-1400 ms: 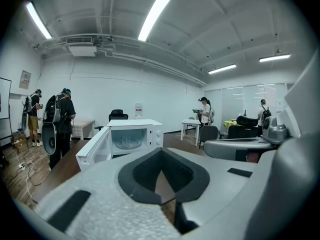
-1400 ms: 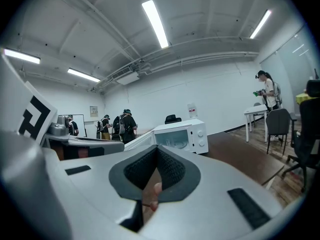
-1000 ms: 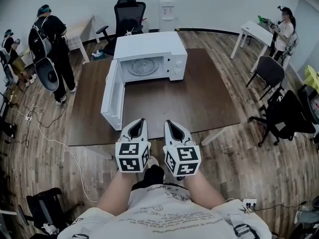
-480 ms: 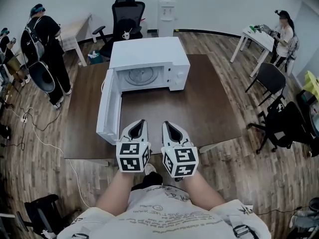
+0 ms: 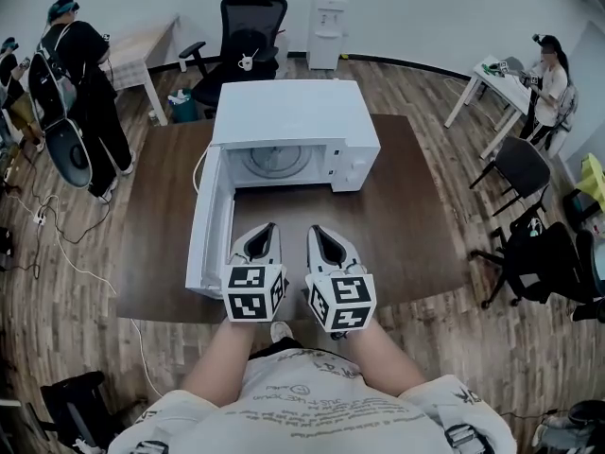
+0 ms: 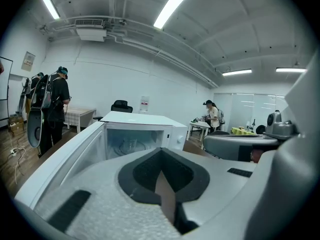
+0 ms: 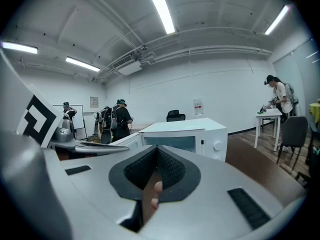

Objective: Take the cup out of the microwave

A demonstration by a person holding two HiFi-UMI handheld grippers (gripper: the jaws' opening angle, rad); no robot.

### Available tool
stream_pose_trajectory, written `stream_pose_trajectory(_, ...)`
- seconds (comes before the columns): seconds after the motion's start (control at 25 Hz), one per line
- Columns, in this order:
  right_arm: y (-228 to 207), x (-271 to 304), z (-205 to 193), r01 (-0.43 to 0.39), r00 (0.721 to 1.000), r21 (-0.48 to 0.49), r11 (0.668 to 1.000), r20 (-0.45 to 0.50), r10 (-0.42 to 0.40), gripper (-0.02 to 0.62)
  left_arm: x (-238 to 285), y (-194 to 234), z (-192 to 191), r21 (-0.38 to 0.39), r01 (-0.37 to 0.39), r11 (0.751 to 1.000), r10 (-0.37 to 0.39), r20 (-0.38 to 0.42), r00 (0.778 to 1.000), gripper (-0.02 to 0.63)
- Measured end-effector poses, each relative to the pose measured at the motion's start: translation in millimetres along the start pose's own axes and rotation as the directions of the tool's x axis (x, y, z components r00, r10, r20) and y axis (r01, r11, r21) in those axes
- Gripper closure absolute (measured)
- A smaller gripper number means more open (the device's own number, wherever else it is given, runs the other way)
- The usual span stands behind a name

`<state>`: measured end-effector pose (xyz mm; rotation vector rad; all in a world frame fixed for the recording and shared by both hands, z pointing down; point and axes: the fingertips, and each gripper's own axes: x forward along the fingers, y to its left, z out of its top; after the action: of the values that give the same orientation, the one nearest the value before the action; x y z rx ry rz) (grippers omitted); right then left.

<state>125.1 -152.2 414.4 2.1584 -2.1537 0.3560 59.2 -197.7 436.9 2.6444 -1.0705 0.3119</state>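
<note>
Clear glass cup (image 6: 130, 144), faint inside the open white microwave (image 5: 293, 112). We judge left gripper (image 5: 264, 230) and right gripper (image 5: 318, 232), fingers together and empty, could topple it unless opened.

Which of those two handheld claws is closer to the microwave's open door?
The left gripper: it is next to the swung-open door, while the right gripper lies on the left one's far side.

Brown table (image 5: 406, 225), black office chair (image 5: 250, 17) (far side), white desk (image 5: 487, 70)
</note>
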Motion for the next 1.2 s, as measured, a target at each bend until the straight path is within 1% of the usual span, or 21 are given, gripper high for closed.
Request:
stream_pose_trajectory(0.12, -2, 26, 3, -0.016, 1.0, -0.016, 1.0, -0.001, 0.016, 0.583, 18, 16, 5, -0.017, -0.01, 1.0, 0.01, 0.0, 1.0, 0.592)
stream_pose_trajectory(0.24, -7, 51, 1, -0.031, 0.999, -0.007, 0.999, -0.016, 0.031, 0.581, 35, 27, 11, -0.009, -0.012, 1.0, 0.012, 0.001, 1.0, 0.591)
stream_pose_trajectory(0.48, -15, 87, -12, -0.085, 0.995, 0.004, 0.996, -0.046, 0.085, 0.581, 57, 40, 6, -0.007, -0.043, 0.999, 0.043, -0.024, 0.999, 0.591)
stream_pose_trajectory(0.68, -19, 119, -21, -0.152, 0.985, 0.015, 0.988, -0.08, 0.152, 0.581, 69, 52, 2, -0.039, -0.106, 0.994, 0.104, -0.047, 0.993, 0.592)
stream_pose_trajectory(0.88, -27, 158, -32, -0.213, 0.97, 0.009, 0.977, -0.119, 0.213, 0.581, 83, 56, 4, -0.049, -0.156, 0.987, 0.154, -0.046, 0.987, 0.591)
stream_pose_trajectory(1.08, -30, 204, -51, -0.282, 0.945, 0.001, 0.959, -0.173, 0.278, 0.58, 94, 71, -6, -0.094, -0.23, 0.969, 0.223, -0.076, 0.972, 0.591)
stream_pose_trajectory(1.2, -30, 235, -64, -0.298, 0.936, 0.003, 0.955, -0.198, 0.292, 0.578, 97, 86, -14, -0.111, -0.27, 0.957, 0.26, -0.094, 0.961, 0.591)
